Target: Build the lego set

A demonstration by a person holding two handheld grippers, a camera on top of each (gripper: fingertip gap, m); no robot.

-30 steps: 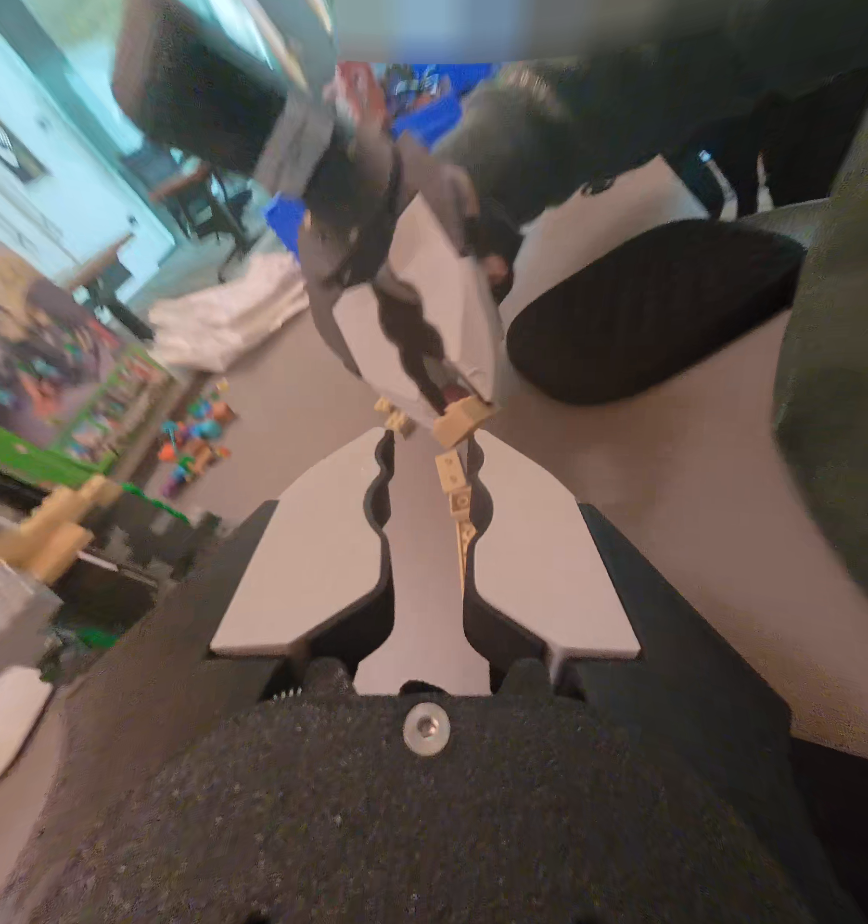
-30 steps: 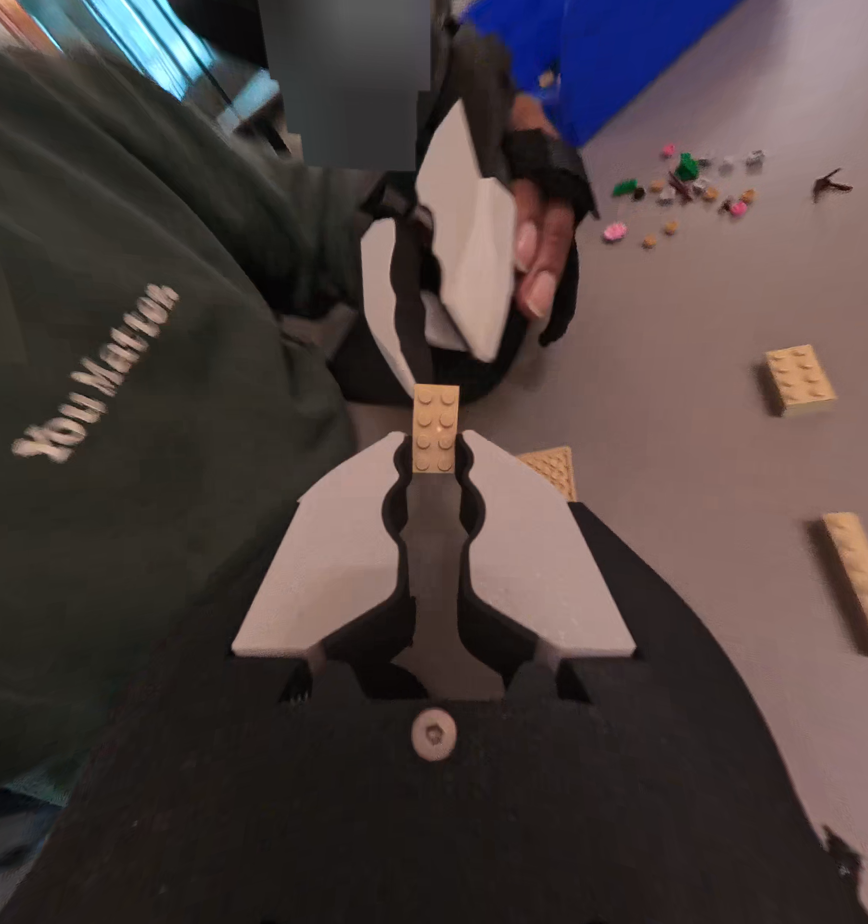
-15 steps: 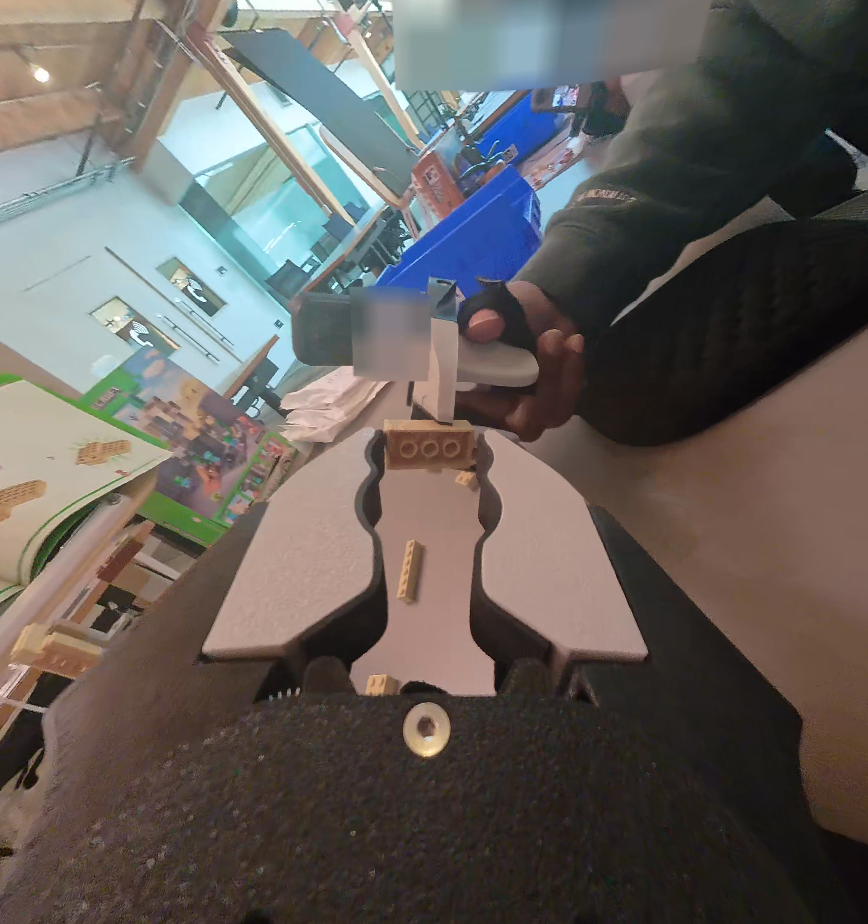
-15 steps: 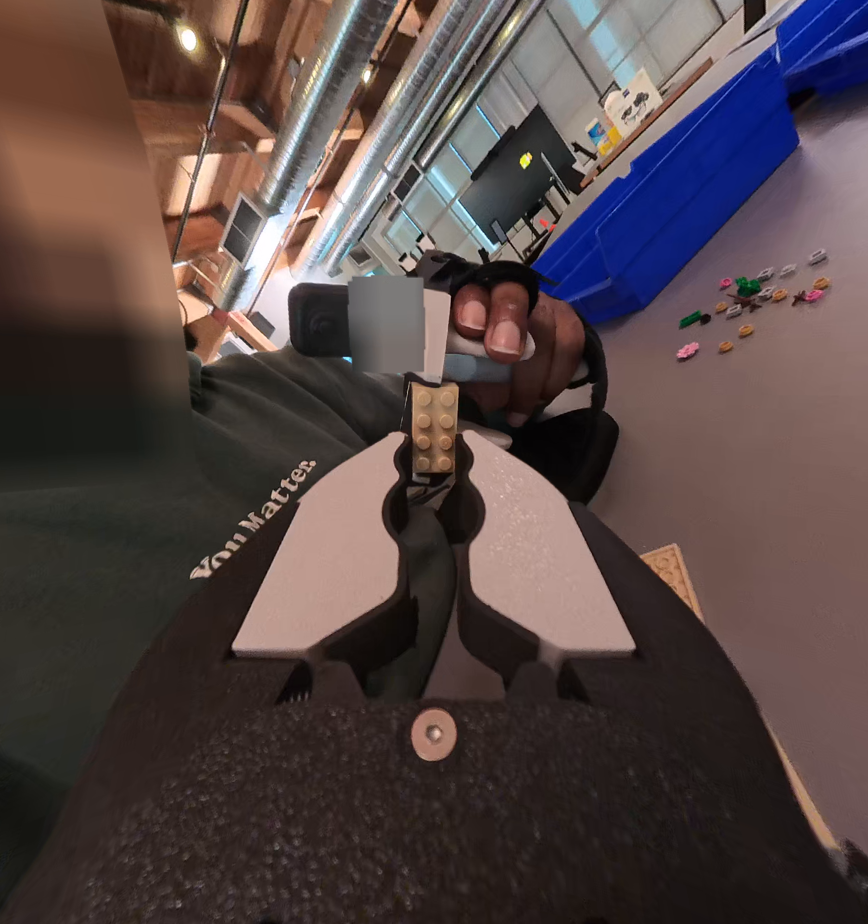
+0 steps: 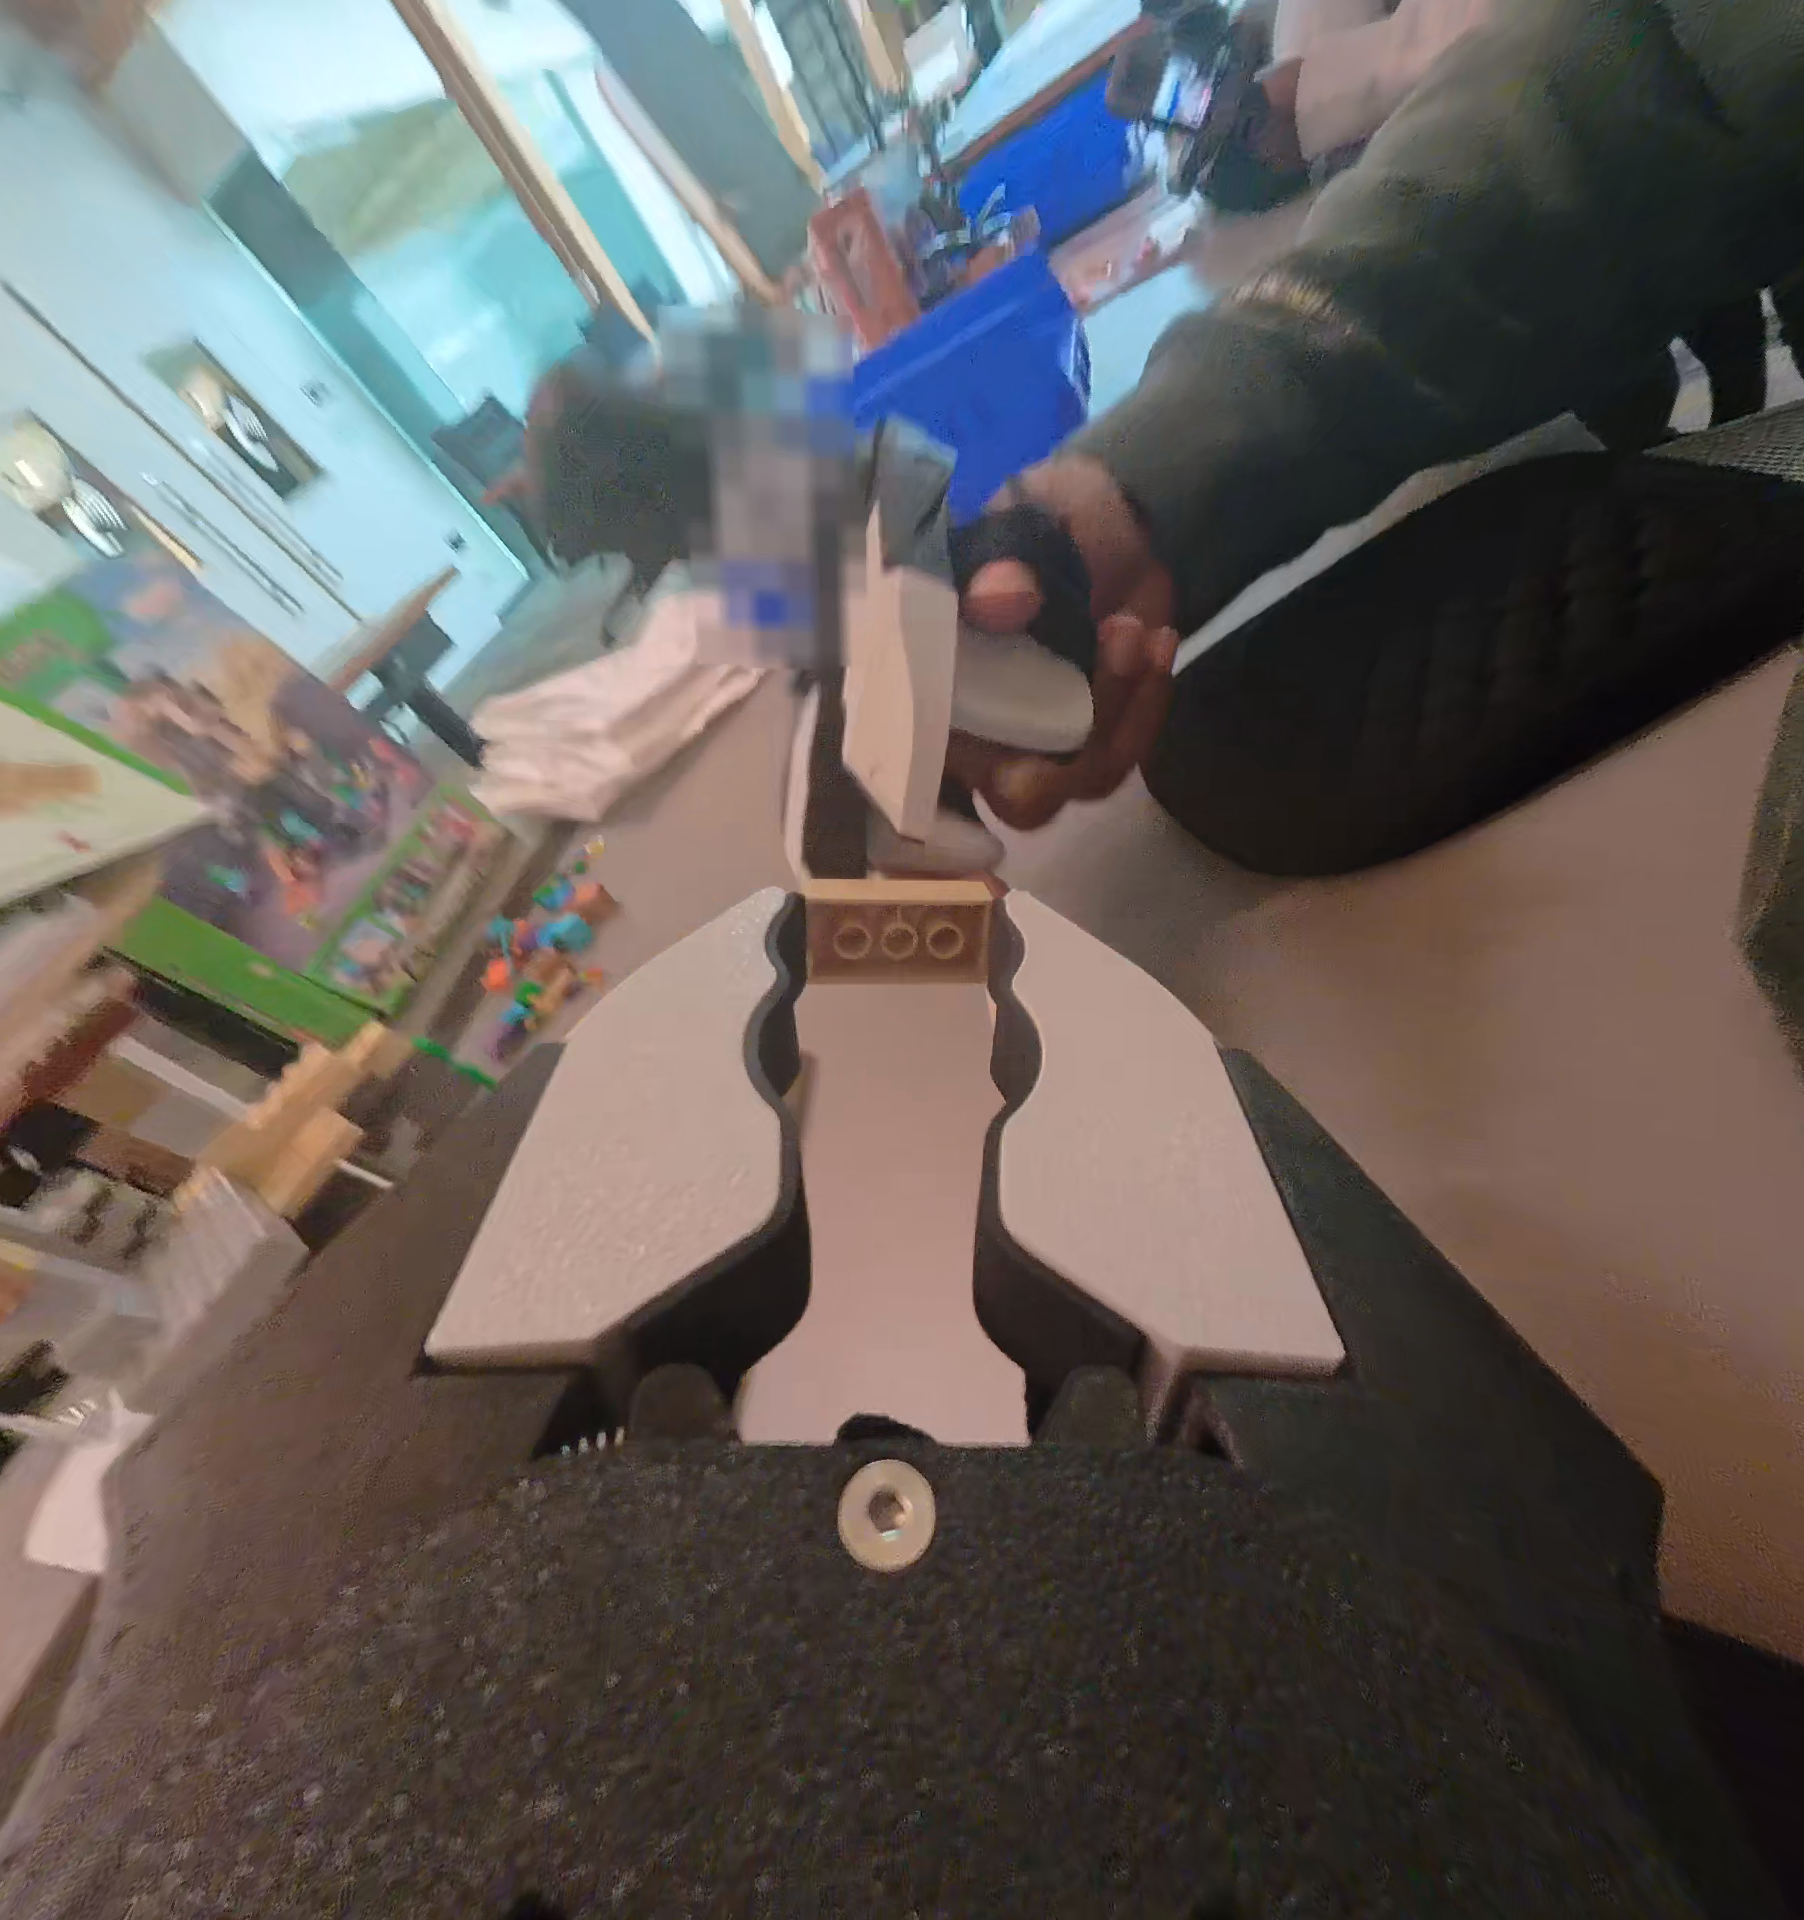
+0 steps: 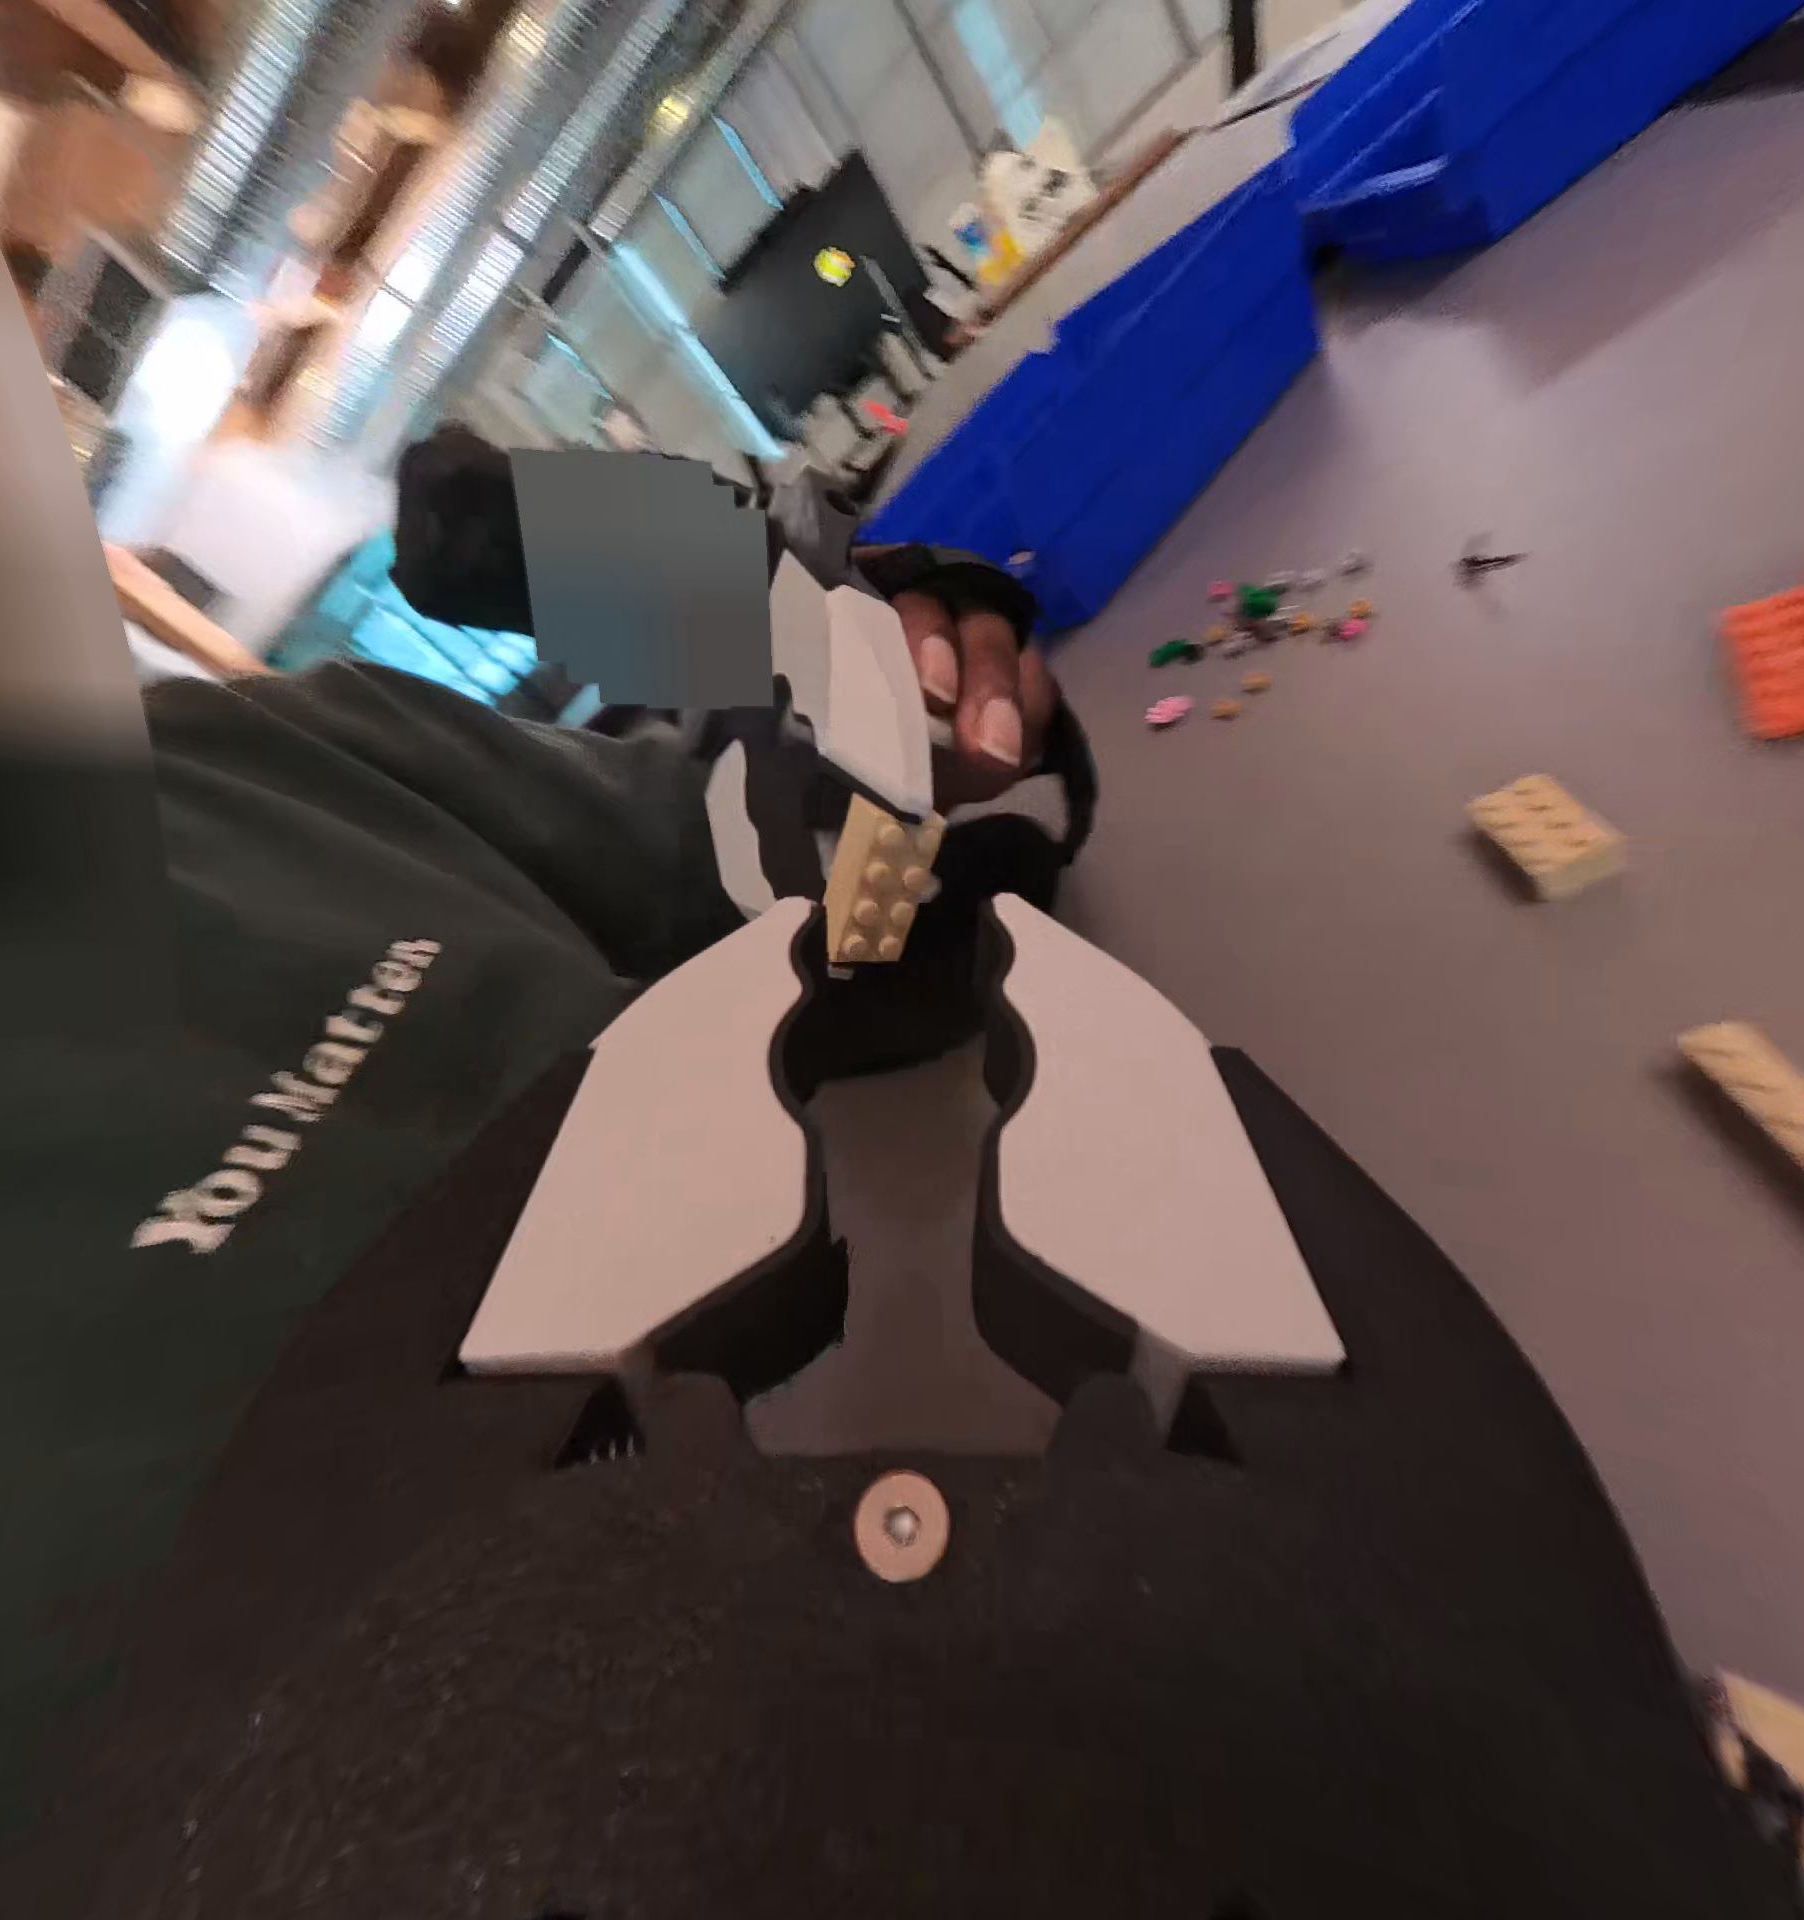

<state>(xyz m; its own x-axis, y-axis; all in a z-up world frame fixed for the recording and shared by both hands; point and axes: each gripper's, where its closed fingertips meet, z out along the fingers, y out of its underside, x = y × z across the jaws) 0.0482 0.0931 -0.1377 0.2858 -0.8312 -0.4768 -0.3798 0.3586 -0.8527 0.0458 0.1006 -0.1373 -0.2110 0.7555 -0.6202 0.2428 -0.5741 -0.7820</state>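
My left gripper (image 5: 896, 912) is shut on a tan brick (image 5: 896, 940), gripped across its length at the fingertips, with its underside and three tubes facing the camera. In the right wrist view the same brick (image 6: 882, 883) shows its studs, tilted, hanging from the left gripper's white fingers (image 6: 867, 707), which a hand holds. My right gripper (image 6: 903, 925) is open, its jaws apart on either side of the brick's lower end; the brick sits near its left fingertip. The right gripper also shows ahead in the left wrist view (image 5: 903, 707), held by a hand.
On the grey floor lie a tan brick (image 6: 1547, 850), a long tan plate (image 6: 1781, 1122), an orange plate (image 6: 1802, 655), small coloured pieces (image 6: 1262, 623) and blue bins (image 6: 1137, 416). To the left are the set box (image 5: 285, 790), loose pieces (image 5: 545, 956) and a partial build (image 5: 295, 1132). A black shoe (image 5: 1480, 665) lies to the right. My left and right fingertips are right by each other. About 12 cm separates my right fingertips from the long tan plate (image 6: 1781, 1122).
The right gripper was shut on the tan brick and has opened. The left gripper has closed on the brick and now holds it alone, and the brick has tilted.
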